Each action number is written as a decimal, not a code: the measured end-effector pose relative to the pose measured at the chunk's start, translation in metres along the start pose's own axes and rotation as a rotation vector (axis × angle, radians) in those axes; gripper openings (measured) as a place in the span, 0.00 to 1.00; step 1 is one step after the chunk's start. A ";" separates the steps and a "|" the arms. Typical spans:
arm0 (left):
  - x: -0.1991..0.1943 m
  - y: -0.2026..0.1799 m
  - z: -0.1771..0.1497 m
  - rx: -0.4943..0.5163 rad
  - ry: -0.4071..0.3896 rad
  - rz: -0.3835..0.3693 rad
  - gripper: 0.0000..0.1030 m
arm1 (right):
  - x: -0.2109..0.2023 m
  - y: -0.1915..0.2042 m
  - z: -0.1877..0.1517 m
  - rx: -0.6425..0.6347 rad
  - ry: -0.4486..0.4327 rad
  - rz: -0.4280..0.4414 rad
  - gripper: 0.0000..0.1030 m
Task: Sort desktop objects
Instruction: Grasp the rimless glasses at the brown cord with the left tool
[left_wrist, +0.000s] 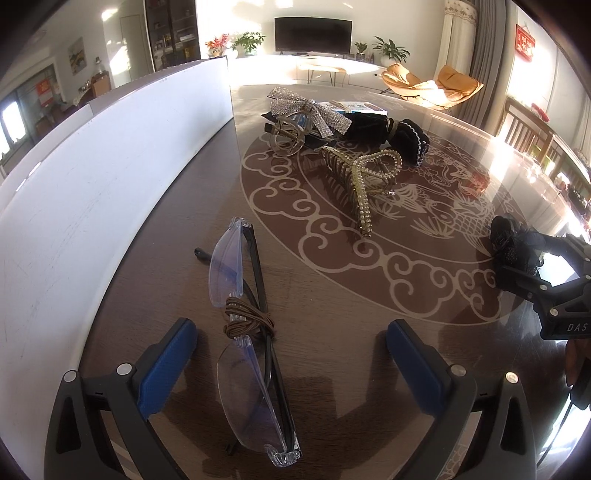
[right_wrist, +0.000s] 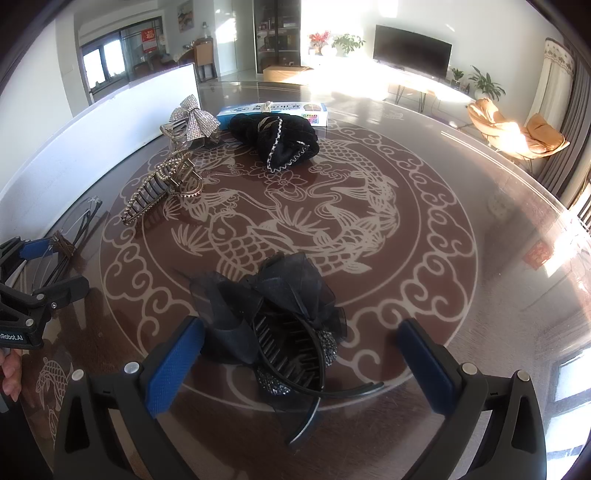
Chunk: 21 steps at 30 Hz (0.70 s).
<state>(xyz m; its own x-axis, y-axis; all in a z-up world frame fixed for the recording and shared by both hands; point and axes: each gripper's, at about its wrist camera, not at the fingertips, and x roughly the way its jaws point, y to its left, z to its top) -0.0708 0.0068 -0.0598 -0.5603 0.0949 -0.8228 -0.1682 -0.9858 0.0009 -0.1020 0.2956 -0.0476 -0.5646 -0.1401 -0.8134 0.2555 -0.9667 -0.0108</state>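
Left tongs (left_wrist: 291, 336) wide astride glasses (left_wrist: 247, 332) | right tongs (right_wrist: 301, 339) wide astride black hair clip (right_wrist: 280, 325) | white box (left_wrist: 110, 166) beside

Table (right_wrist: 461, 229): dark brown, pale fish-and-cloud pattern. Box (left_wrist: 110, 177): white. Hair tie (left_wrist: 248, 318): brown. Claw clip (left_wrist: 364, 184): gold. Mesh bow (right_wrist: 280, 295): black.

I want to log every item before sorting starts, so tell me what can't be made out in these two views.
- Blue box: print too small in the right wrist view; in the left wrist view the silver bow clip and black velvet scrunchie cover most of it.
- Glasses: only a sliver shows at the left of the right wrist view.
- Black bow clip: in the left wrist view, half hidden behind the right tongs.
- White box: contents hidden by its wall.
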 end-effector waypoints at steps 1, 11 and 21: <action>0.000 0.000 0.000 0.000 0.000 0.000 1.00 | 0.000 0.000 0.000 0.000 0.000 0.000 1.00; -0.002 0.001 -0.002 0.000 -0.001 0.002 1.00 | 0.000 0.000 0.000 0.001 0.000 0.002 1.00; -0.004 0.002 -0.003 -0.008 -0.010 -0.010 0.98 | 0.000 0.000 0.001 -0.017 0.009 0.016 1.00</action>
<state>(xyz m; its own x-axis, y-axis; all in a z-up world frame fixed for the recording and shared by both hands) -0.0661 0.0039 -0.0580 -0.5665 0.1059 -0.8173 -0.1669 -0.9859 -0.0121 -0.1033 0.2954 -0.0470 -0.5536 -0.1531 -0.8186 0.2777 -0.9606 -0.0081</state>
